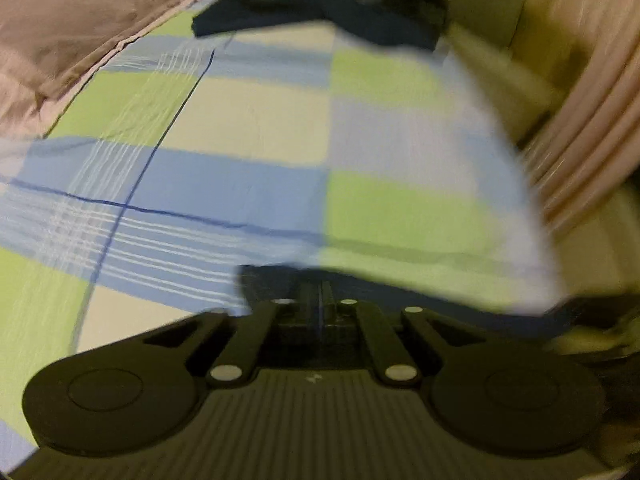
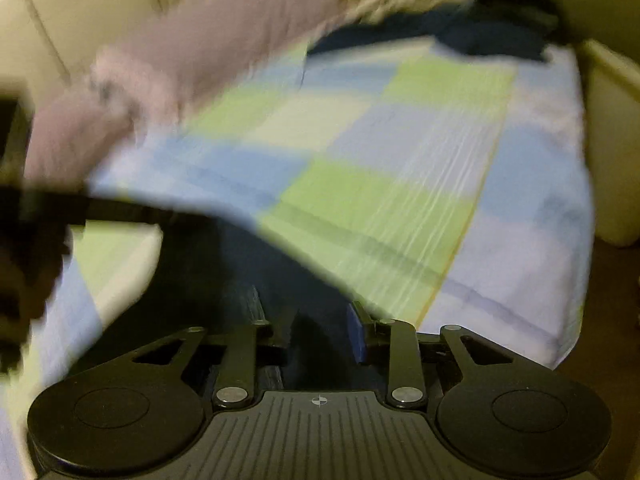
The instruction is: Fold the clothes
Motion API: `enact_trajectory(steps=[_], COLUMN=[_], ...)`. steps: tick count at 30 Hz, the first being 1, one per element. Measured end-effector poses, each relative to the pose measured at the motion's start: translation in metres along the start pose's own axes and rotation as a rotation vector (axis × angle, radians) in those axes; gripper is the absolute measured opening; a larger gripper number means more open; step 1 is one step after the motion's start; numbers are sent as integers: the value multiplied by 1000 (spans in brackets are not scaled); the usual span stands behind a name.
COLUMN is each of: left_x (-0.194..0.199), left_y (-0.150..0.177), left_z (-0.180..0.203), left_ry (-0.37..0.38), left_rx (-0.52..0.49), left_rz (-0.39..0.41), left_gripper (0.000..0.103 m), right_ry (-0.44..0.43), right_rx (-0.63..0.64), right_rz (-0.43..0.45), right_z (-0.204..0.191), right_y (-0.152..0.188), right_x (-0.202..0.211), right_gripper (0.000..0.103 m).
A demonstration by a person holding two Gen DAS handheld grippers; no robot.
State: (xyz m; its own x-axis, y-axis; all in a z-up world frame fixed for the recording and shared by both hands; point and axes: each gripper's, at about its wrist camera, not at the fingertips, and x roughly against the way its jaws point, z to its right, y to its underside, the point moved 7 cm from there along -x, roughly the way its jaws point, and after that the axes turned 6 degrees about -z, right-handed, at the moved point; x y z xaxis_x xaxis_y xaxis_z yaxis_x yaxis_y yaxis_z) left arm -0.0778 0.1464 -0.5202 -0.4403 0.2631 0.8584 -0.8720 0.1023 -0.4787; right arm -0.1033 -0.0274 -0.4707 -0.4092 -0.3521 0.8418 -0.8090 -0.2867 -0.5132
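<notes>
Dark garment (image 2: 240,276): right view shows it; left barely.

Checked bed (image 1: 256,128), dark clothes (image 1: 320,16) (perhaps)

Left gripper (image 1: 322,300): jaws closed together, pitched downward over the checked sheet (image 1: 256,128); fingertips blurred, any cloth between them cannot be confirmed. Right gripper (image 2: 316,320): jaws stand partly apart, pitched downward over the same sheet, with dark blue fabric (image 2: 256,264) lying between the fingers.
</notes>
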Motion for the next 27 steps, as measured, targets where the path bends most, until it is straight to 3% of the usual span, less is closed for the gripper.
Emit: enact_trajectory(steps=[2, 5, 8, 9, 11, 13, 16, 17, 19, 22, 25, 27], left_x=[3, 32, 66, 75, 95, 106, 104, 98, 107, 129, 157, 149], left_y=[-3, -1, 13, 19, 31, 52, 105, 129, 145, 149, 137, 146], left_z=[-11, -25, -52, -53, -41, -13, 12, 13, 11, 9, 21, 31], left_ry=[48, -16, 8, 22, 45, 58, 2, -79, -109, -145, -104, -86], left_rx=[110, 146, 315, 326, 295, 192, 84, 57, 116, 211, 234, 231], left_rz=[22, 140, 158, 152, 133, 97, -26, -73, -57, -18, 69, 18], left_gripper=[3, 2, 2, 2, 2, 2, 3, 2, 2, 0, 0, 0], right_ry=[32, 91, 58, 42, -13, -63, -61, -38, -2, -5, -28, -58], right_rx=[-58, -163, -171, -169, -144, -89, 39, 102, 201, 136, 124, 139], right_rz=[14, 45, 66, 72, 72, 57, -23, -31, -55, -79, -36, -48], right_z=[18, 50, 56, 57, 43, 19, -11, -17, -27, -23, -33, -48], right_y=[-12, -30, -24, -21, -7, 12, 50, 59, 70, 60, 60, 70], right_x=[-15, -2, 28, 38, 54, 59, 50, 48, 46, 63, 88, 91], right_gripper=[31, 31, 31, 31, 31, 31, 31, 30, 30, 31, 31, 31])
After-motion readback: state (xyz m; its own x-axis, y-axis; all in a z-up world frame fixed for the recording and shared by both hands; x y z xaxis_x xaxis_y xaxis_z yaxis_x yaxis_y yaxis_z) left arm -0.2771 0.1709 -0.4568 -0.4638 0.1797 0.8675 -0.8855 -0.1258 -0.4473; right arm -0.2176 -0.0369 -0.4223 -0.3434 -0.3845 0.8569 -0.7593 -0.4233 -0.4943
